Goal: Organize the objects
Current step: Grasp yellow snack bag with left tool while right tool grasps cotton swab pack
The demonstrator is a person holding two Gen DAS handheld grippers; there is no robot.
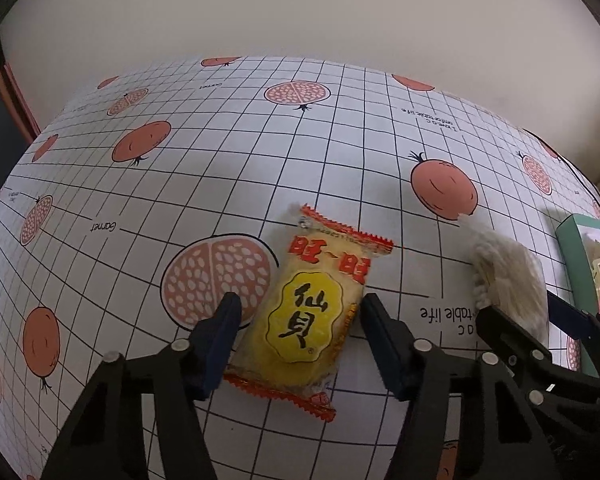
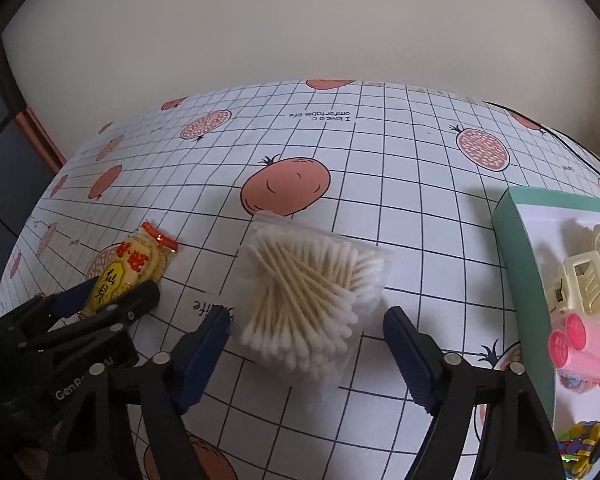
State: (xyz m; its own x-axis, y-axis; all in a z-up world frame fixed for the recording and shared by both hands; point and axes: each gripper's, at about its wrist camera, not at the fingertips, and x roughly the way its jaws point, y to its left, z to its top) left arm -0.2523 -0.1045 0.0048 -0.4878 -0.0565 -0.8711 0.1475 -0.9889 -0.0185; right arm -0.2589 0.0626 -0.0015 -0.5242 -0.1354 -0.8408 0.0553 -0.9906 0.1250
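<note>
The left hand-held gripper sat low over the table with its jaws spread wide, one on each side of the rice cracker packet that lay flat at lower centre of the left wrist view. The blue fingers looked close to the wrapper's edges — whether they touched it could not be told, and nothing was clamped.

The right hand-held gripper was likewise wide, straddling the clear bag of cotton swabs at the centre of the right wrist view. The bag rested on the checked cloth, not lifted.

At the right edge of that view stood the green box, already holding a cream hair clip, a pink toy and some colourful pieces near the lower right corner that were too small to name.

Judged from this, the sorting was partly done — several items were in the box, while the packet and the swabs remained out on the table, each lined up for a grasp. The packet lay well apart from the box, towards the left; the swabs lay nearer it. Closing, lifting and carrying both across seemed to be what was left.
</note>
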